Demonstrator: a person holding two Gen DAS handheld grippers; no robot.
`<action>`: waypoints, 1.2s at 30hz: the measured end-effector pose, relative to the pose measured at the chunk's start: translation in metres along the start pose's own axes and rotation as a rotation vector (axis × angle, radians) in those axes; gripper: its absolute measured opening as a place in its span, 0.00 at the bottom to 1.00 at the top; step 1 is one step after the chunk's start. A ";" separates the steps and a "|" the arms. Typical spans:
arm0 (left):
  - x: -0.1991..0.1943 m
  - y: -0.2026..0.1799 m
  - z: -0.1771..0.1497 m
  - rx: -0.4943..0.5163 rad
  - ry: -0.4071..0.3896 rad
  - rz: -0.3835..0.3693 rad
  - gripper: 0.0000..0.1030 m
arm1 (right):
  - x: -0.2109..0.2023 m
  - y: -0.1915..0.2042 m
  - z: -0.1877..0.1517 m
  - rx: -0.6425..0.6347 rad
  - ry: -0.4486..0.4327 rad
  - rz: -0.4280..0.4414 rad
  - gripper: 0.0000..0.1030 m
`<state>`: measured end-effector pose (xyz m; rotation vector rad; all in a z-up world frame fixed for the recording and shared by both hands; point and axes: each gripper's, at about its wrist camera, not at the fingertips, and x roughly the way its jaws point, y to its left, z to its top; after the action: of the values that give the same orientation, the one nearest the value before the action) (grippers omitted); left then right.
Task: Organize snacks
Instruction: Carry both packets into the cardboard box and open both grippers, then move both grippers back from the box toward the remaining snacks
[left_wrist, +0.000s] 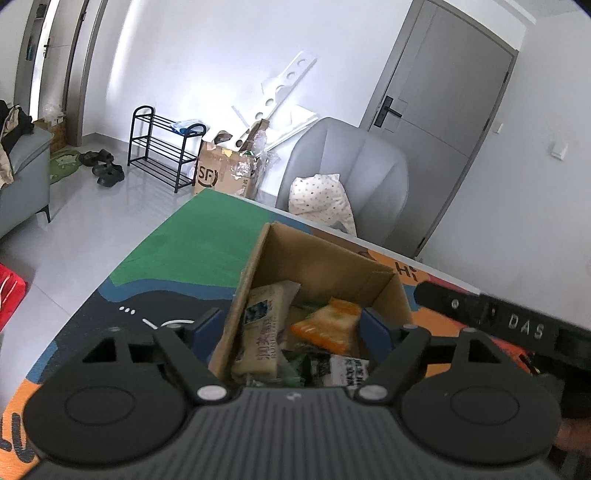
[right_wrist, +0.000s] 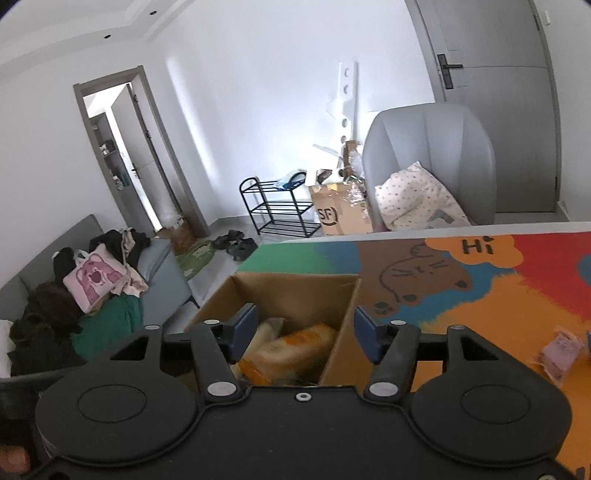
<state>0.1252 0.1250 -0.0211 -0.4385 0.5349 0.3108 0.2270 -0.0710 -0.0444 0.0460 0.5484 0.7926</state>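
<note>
An open brown cardboard box (left_wrist: 325, 258), between the spread fingers, holds an orange snack packet (left_wrist: 325, 326) and a beige wrapped packet (left_wrist: 260, 332) leaning upright.

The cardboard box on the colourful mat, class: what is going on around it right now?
A person holding a gripper in each hand is sorting snacks into the cardboard box. Both the left gripper and the right gripper hover open and empty over it. Inside lie an orange packet, a beige packet and a few others. At least one pink packet waits on the mat, to the right of the box.
</note>
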 end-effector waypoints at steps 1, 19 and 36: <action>0.000 -0.001 0.000 0.002 -0.002 -0.002 0.79 | -0.002 -0.002 -0.001 0.001 0.002 -0.003 0.58; 0.010 -0.051 -0.011 0.088 0.009 -0.037 0.91 | -0.049 -0.054 -0.018 0.030 -0.020 -0.160 0.82; 0.022 -0.117 -0.031 0.213 0.073 -0.100 0.95 | -0.087 -0.108 -0.034 0.079 -0.036 -0.239 1.00</action>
<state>0.1766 0.0128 -0.0196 -0.2695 0.6083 0.1396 0.2322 -0.2132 -0.0606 0.0665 0.5397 0.5359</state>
